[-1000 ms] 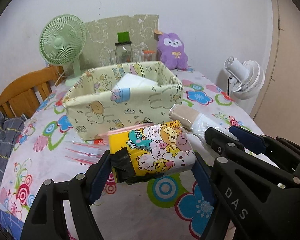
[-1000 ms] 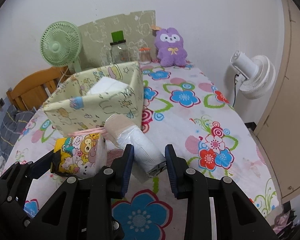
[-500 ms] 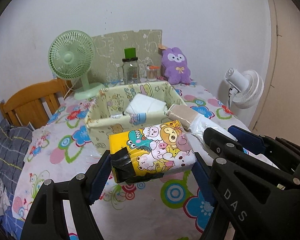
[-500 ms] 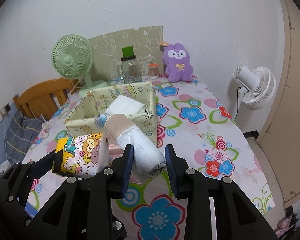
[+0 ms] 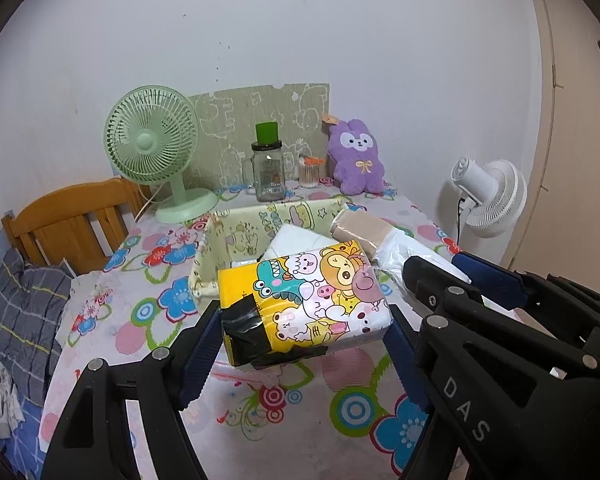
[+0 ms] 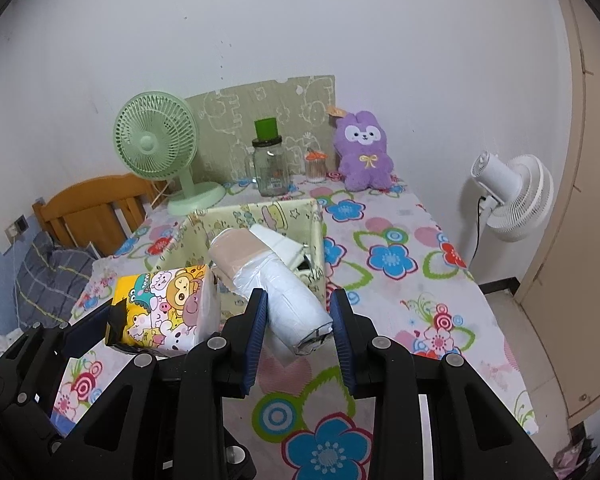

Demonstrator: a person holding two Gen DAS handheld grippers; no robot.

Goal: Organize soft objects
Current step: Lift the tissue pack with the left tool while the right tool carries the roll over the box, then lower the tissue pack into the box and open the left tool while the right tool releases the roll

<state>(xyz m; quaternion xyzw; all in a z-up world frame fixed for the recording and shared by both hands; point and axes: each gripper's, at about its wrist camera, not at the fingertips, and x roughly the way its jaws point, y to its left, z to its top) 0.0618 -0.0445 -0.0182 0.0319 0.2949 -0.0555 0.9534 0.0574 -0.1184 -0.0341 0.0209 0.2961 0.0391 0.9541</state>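
Observation:
My left gripper (image 5: 302, 322) is shut on a yellow cartoon-print tissue pack (image 5: 308, 300), held in the air above the flowered tablecloth (image 5: 260, 408). My right gripper (image 6: 298, 314) is shut on a white plastic-wrapped roll with a beige end (image 6: 272, 280), also lifted. Both packs hang just in front of a pale green fabric storage box (image 5: 216, 256), which has white soft packs (image 5: 296, 238) inside. In the right wrist view the tissue pack (image 6: 164, 308) and the left gripper's fingers (image 6: 88, 328) show at the left, and the box (image 6: 318, 232) lies behind the roll.
At the table's back stand a green desk fan (image 5: 152, 144), a glass jar with a green lid (image 5: 268, 168), a small cotton-swab jar (image 5: 310, 170) and a purple plush toy (image 5: 356, 160). A wooden chair (image 5: 72, 220) with grey checked cloth is left; a white fan (image 5: 492, 196) stands right.
Both grippers have risen with their loads, so the table and box sit lower in view and the box's inside shows. The grips are unchanged.

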